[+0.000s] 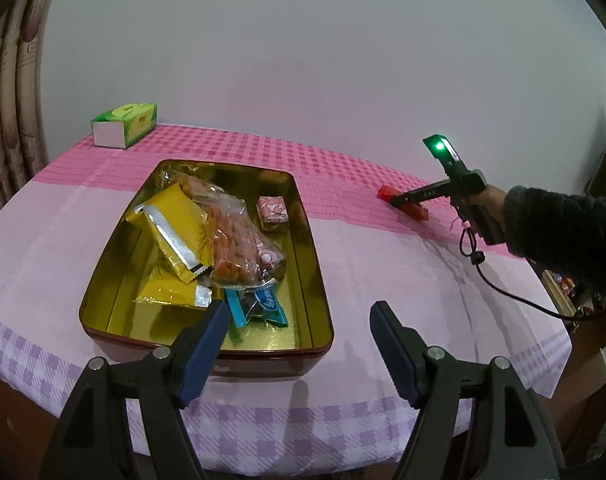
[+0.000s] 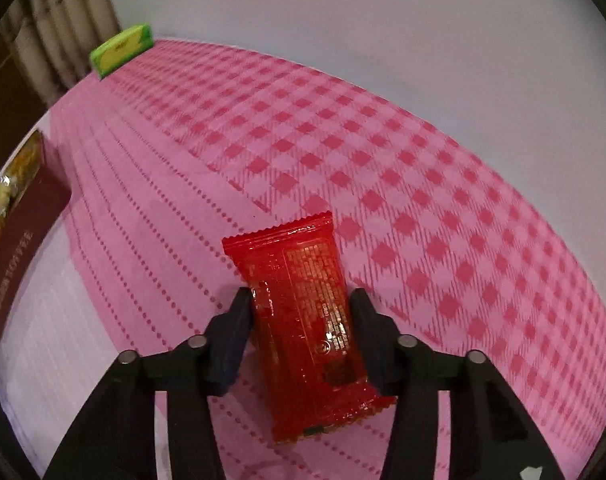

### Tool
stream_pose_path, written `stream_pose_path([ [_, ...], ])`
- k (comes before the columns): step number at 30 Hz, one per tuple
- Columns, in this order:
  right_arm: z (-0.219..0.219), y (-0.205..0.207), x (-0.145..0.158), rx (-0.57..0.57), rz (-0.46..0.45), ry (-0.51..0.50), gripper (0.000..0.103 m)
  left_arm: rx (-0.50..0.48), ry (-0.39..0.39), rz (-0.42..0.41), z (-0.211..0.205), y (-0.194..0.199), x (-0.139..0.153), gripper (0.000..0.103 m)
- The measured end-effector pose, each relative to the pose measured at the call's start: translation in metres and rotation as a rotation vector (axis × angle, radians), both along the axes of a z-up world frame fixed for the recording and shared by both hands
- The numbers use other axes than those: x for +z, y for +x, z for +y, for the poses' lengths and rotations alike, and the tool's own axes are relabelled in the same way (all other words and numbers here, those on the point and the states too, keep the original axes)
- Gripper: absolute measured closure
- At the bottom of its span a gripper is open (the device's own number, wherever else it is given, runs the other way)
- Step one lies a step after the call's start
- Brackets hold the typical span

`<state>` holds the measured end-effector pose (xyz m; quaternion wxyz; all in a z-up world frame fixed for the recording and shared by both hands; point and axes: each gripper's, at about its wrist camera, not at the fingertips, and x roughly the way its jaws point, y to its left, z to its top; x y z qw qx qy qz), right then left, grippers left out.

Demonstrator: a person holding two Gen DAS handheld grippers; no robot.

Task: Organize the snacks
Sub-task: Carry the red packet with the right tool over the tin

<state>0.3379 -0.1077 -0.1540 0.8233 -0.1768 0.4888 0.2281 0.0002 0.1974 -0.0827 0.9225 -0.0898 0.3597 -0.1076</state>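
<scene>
A red snack packet lies on the pink checked tablecloth, and my right gripper is shut on it, one pad against each long side. From the left wrist view the same packet shows at the far right under the right gripper, which a sleeved hand holds. The gold-lined tin holds yellow packets, a clear bag of orange snacks, a pink wrapped piece and a blue packet. My left gripper stands open over the tin's near right corner, with nothing between its fingers.
A green tissue box stands at the table's far left corner, also seen as the tissue box. The tin's dark red side is at the left edge of the right wrist view. A curtain hangs left; a cable trails from the right gripper.
</scene>
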Motion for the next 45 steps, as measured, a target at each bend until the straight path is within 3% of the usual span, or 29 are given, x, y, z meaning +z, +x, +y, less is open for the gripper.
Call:
stream_pose_path([
  [8, -0.01, -0.058, 0.004, -0.13, -0.068, -0.004, 0.061, 0.028, 0.008, -0.039, -0.003, -0.01, 0.013, 0.029],
  [14, -0.01, -0.126, 0.009, -0.296, -0.129, 0.032, 0.061, 0.158, 0.098, -0.062, 0.006, -0.032, 0.028, 0.029],
  [18, -0.005, -0.173, 0.012, -0.384, -0.139, 0.085, 0.061, 0.255, 0.095, -0.087, 0.028, -0.053, 0.039, 0.029],
  [21, 0.014, -0.196, 0.016, -0.392, -0.147, 0.058, 0.061, 0.367, 0.079, -0.112, 0.052, -0.066, 0.05, 0.029],
  [26, 0.066, -0.214, 0.049, -0.371, -0.196, 0.076, 0.061, 0.503, 0.022, -0.128, 0.089, -0.074, 0.064, 0.029],
  [30, 0.122, -0.222, 0.077, -0.331, -0.248, 0.078, 0.061, 0.567, 0.046, -0.051, 0.104, -0.071, 0.059, 0.028],
  [36, 0.205, -0.235, 0.093, -0.252, -0.298, 0.051, 0.061, 0.587, 0.021, -0.024, 0.115, -0.073, 0.055, 0.028],
  [45, 0.277, -0.244, 0.103, -0.176, -0.314, 0.054, 0.061, 0.614, 0.023, -0.032, 0.122, -0.074, 0.059, 0.028],
])
